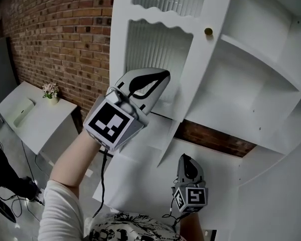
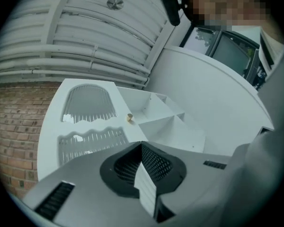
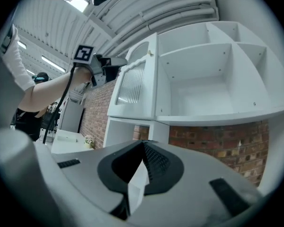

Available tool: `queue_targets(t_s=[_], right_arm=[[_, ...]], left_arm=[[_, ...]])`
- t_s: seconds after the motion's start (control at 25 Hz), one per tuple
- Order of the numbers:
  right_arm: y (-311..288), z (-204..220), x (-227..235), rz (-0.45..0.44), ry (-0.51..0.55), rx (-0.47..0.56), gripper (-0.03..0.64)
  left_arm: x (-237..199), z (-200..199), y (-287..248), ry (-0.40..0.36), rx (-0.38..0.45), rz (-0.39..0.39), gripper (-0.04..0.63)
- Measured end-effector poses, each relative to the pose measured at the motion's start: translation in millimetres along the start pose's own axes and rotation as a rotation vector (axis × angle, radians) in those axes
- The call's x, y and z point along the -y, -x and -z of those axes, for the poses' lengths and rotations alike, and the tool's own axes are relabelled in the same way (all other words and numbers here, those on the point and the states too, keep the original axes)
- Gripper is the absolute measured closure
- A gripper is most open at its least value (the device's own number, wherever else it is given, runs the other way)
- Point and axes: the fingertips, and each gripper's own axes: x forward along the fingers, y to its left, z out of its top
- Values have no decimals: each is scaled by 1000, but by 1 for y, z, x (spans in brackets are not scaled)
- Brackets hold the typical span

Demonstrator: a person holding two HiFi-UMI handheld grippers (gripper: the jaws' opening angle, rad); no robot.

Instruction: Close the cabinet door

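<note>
The white cabinet door [image 1: 155,54] stands swung open, with ribbed glass panels and a small brass knob [image 1: 208,32] near its free edge. My left gripper [image 1: 163,77] is raised in front of the door's lower glass panel, jaws shut with nothing between them; whether it touches the door I cannot tell. In the left gripper view the door [image 2: 85,122] and knob [image 2: 129,117] lie beyond the closed left gripper [image 2: 141,145]. My right gripper [image 1: 186,162] hangs lower, below the cabinet, also shut and empty. The right gripper view shows the door [image 3: 135,86] edge-on.
Open white shelves [image 1: 251,84] fill the cabinet to the right of the door. A brick wall [image 1: 60,39] runs behind. At the left stands a low white table [image 1: 37,129] with a small flower pot [image 1: 51,91]. Dark cables lie on the floor [image 1: 5,195].
</note>
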Motion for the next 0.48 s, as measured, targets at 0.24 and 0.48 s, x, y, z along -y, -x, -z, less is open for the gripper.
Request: queue_targets(t_s=[0.24, 0.48], right_arm=[[-1, -12, -29, 10, 8, 45, 612], [-6, -13, -61, 3, -3, 58, 612]], left_arm=[[35, 56, 78, 246, -45, 70, 586], [53, 137, 146, 378, -212, 39, 586]])
